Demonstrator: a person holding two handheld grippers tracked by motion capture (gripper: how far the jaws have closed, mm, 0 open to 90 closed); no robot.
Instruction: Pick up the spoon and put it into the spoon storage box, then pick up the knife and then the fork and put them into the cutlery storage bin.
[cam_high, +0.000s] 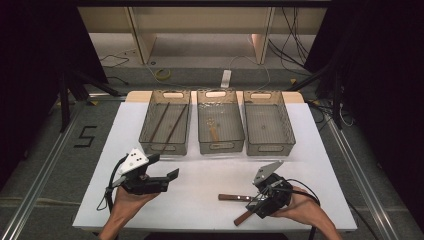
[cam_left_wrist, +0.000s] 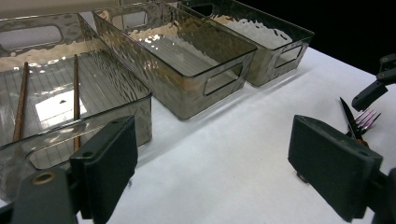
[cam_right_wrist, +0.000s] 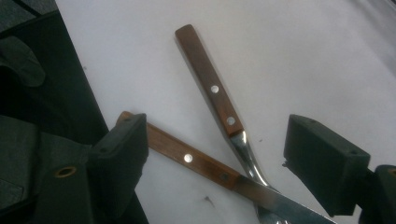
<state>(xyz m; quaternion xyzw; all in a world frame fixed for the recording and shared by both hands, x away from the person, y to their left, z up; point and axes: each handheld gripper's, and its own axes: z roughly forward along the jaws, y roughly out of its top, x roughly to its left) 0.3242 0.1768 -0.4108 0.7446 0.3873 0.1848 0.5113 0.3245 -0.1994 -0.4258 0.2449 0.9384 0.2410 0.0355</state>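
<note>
Right gripper (cam_high: 261, 199) low over the near edge of the white table (cam_high: 210, 180), jaws spread wide and holding nothing. Between them lie the wood-handled knife (cam_right_wrist: 196, 161) and fork (cam_right_wrist: 212, 91), crossed and touching. Left gripper (cam_high: 165, 172), well to the left of the knife, hovers level with jaws wide, empty. Beyond the knife stand three clear bins (cam_high: 218, 127), with open tabletop between.

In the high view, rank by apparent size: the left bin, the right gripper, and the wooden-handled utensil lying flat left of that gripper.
1. left bin, clearly largest.
2. right gripper.
3. wooden-handled utensil, smallest; partly hidden under the gripper, so its full length is unsure.
</note>
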